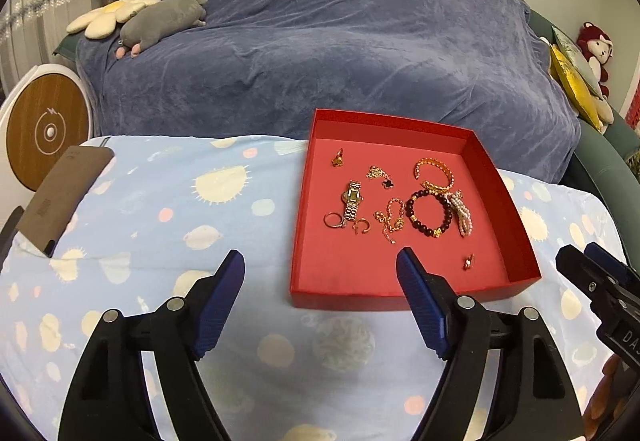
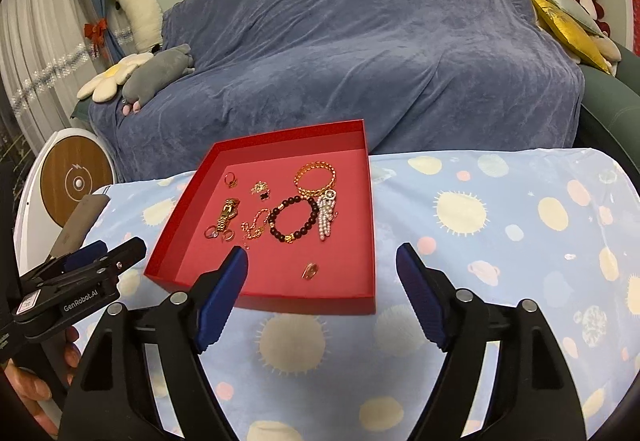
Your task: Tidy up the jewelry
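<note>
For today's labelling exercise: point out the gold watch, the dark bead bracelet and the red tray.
Gold watch (image 1: 353,195), left wrist view, on its face.
Dark bead bracelet (image 2: 311,223), right wrist view, on its right-hand beads.
Red tray (image 1: 516,219), left wrist view, on its right wall.

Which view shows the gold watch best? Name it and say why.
The left wrist view. There the gold watch lies near the middle of the red tray, its face and band links readable. In the right wrist view the watch appears smaller and foreshortened, its face hard to make out.
</note>
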Motion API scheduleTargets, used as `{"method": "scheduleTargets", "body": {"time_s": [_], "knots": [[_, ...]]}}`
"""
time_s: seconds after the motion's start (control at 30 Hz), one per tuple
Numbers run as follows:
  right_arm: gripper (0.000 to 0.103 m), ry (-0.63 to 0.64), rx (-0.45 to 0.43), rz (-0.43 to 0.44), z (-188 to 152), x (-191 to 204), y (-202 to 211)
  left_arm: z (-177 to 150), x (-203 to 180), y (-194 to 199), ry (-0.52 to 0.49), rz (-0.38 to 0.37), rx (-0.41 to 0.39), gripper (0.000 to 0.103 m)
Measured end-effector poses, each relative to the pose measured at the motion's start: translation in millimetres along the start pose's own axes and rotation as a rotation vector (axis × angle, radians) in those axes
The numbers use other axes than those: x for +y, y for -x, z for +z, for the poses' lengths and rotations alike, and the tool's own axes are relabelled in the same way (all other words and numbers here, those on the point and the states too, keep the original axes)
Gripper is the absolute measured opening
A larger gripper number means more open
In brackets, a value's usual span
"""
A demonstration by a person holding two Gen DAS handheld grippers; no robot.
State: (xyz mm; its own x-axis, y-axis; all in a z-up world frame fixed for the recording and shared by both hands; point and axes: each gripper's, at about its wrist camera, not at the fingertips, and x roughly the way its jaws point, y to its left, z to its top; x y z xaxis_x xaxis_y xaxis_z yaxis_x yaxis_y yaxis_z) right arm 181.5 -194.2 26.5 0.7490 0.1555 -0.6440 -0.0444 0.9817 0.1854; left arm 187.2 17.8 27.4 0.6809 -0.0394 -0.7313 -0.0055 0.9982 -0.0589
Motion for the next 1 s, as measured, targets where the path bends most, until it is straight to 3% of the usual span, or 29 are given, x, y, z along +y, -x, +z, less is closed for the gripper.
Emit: {"method": "scheduleTargets", "body": {"time_s": [0.43,0.53,0.7,1.0], "knots": [[0.094,-0.002,-0.024,-0.042,-49,12,47,-51,-8,42,-0.020,0.039,0.007,0.081],[0.094,-0.018,-0.012,-0.041,-57,13,48,-57,-13,48,-0.039,0.049,0.006,0.086],[0.098,0.071,-0.032,-0.086,-67,26,49,-64,-22,56,-0.092,0.064,-0.021,0.091],[0.098,0.067,-0.009,-0.099,-71,24,38,-70,-26,46,-0.131,0.106,0.000,0.091]]}}
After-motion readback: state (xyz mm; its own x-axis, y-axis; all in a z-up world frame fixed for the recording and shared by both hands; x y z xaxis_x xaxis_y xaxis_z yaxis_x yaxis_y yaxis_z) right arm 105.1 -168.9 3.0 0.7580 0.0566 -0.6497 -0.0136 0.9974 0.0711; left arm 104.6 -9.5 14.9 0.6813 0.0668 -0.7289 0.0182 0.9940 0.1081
